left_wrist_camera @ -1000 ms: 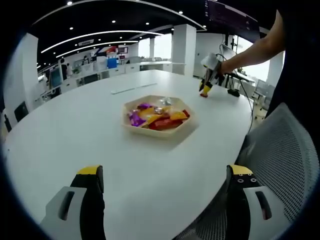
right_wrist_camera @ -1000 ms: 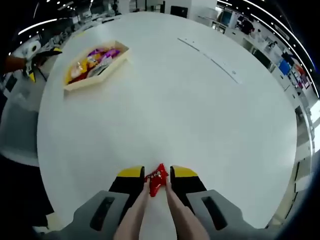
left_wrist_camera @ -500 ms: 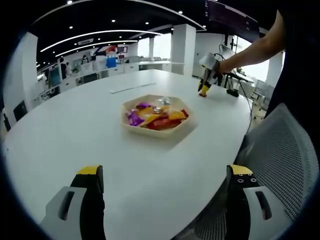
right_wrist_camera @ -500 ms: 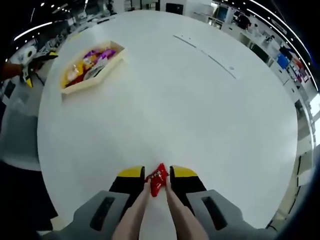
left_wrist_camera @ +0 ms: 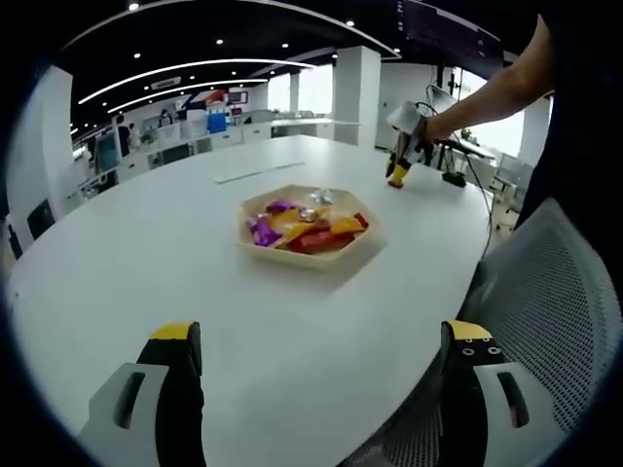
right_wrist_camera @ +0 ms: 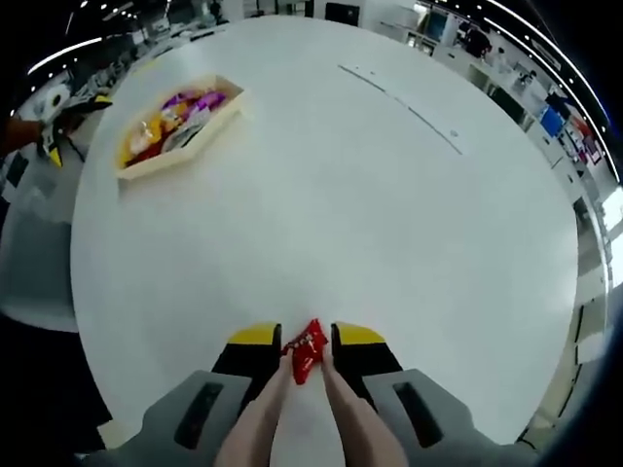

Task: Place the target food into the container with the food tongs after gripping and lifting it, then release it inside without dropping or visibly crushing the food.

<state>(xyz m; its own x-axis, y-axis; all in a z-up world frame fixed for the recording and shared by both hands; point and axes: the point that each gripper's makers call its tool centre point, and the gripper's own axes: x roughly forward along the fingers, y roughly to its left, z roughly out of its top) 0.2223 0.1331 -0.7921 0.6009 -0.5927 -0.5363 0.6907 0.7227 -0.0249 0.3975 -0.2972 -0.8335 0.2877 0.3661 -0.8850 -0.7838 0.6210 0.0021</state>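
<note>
Tongs (right_wrist_camera: 304,409) in right hand-held gripper (right_wrist_camera: 304,348) pinch crinkly red candy (right_wrist_camera: 305,348); left hand-held gripper (left_wrist_camera: 321,360) released.

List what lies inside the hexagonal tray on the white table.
The tray holds wrapped snacks in purple, orange, red and silver, piled together. Whatever lies beneath the top layer is covered.

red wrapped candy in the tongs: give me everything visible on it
The red candy is a small piece in a glossy, crinkled red wrapper with faint light markings. It sits pinched between the tips of the tan tongs, which the right gripper squeezes with its yellow-tipped jaws. It hangs above the white table, far from the tray.
</note>
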